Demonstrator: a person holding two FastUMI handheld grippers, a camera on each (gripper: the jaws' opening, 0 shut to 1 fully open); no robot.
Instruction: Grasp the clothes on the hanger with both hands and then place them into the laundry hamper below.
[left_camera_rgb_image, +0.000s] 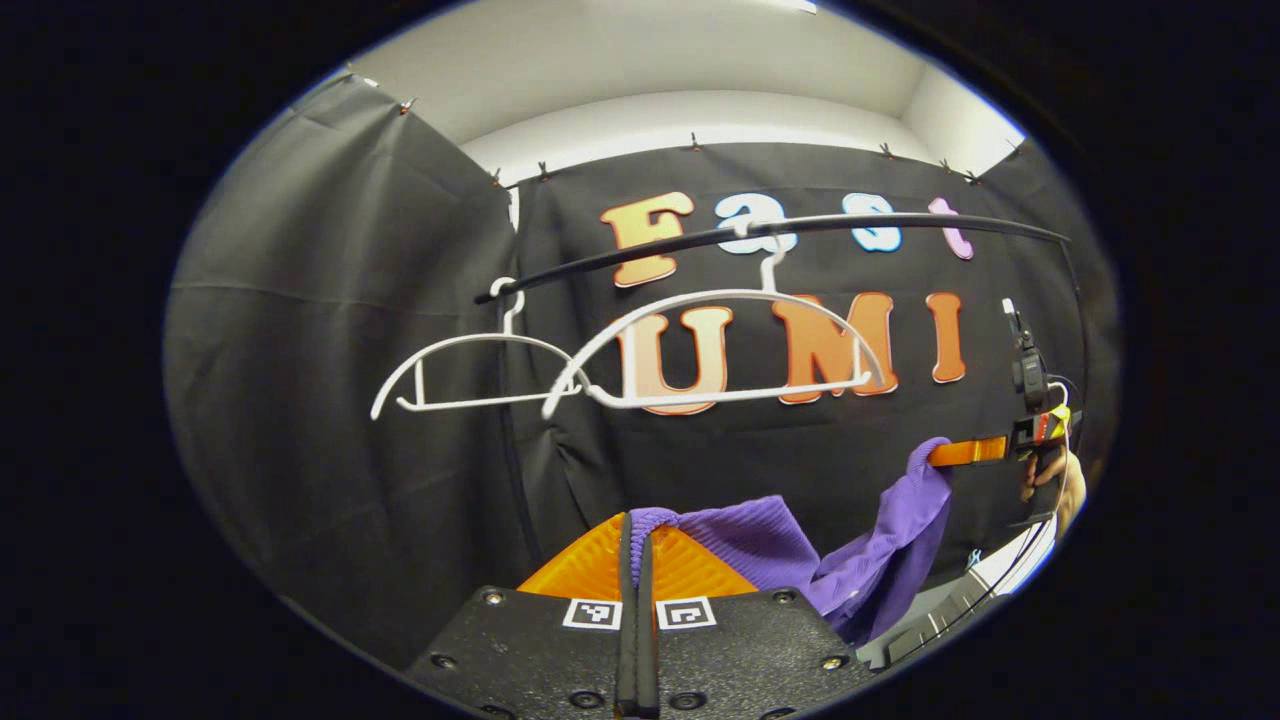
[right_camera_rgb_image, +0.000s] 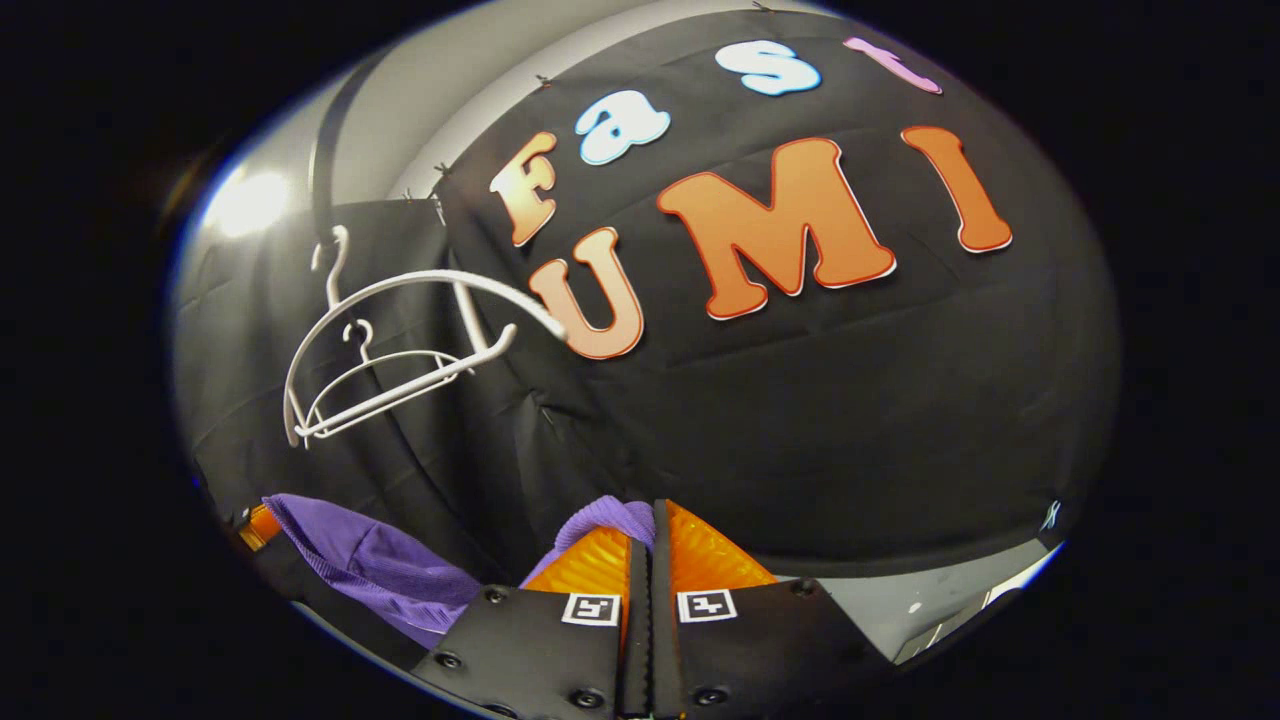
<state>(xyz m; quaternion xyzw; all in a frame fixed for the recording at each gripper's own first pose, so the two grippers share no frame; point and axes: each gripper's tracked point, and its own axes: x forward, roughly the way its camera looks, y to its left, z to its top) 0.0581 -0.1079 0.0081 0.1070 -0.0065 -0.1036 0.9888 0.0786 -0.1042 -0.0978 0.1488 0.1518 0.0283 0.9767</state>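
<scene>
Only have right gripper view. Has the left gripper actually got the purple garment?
Observer: Yes. In left gripper view the left gripper has both fingers closed on a fold of the purple garment.
Operator: How does the cloth run from there?
Observer: It sags in a dip, then rises to the right gripper, which pinches its raised end.
Operator: Is it clear of the hangers?
Observer: Yes. The whole span hangs below the bottom bars of the near hanger and the far hanger, both on the black rail.
</scene>
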